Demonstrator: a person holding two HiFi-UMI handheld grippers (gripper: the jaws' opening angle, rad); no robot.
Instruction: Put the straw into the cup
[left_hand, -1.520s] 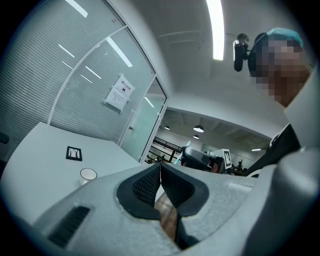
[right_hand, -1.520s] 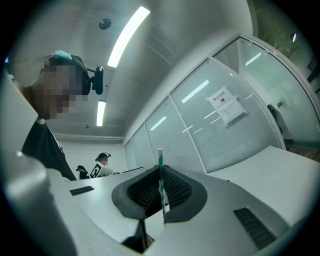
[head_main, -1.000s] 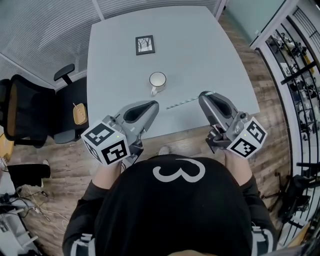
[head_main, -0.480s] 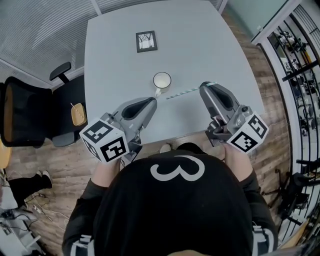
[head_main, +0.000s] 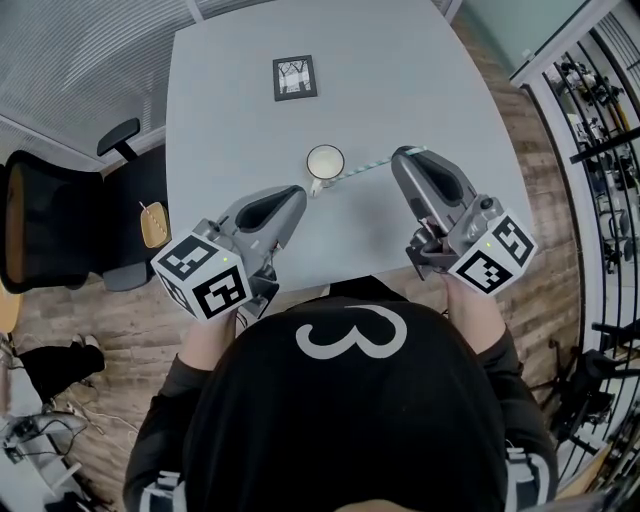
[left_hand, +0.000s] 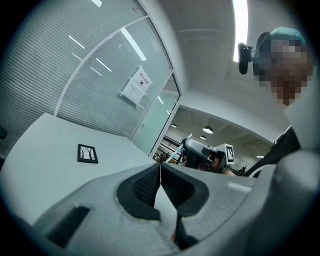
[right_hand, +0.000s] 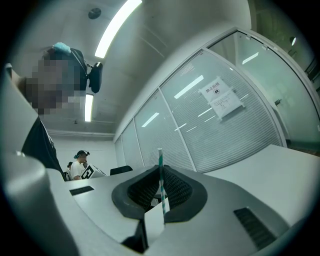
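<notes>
A white cup (head_main: 325, 162) with a handle stands on the grey table (head_main: 230, 120). A thin white and teal striped straw (head_main: 365, 168) lies nearly level above the table, its free end close to the cup's handle side. My right gripper (head_main: 403, 155) is shut on the straw's other end. In the right gripper view the straw (right_hand: 160, 165) stands up between the closed pads. My left gripper (head_main: 295, 190) hangs below and left of the cup, shut and holding nothing. In the left gripper view the pads meet (left_hand: 160, 171), and the right gripper (left_hand: 200, 152) shows beyond them.
A small framed picture (head_main: 295, 78) lies on the table behind the cup. A black office chair (head_main: 50, 220) stands off the table's left edge. Metal shelving (head_main: 600, 130) runs along the right. Glass walls with blinds enclose the room.
My right gripper has carried the straw up and left, so its free end is now next to the cup. The left gripper has barely moved.
</notes>
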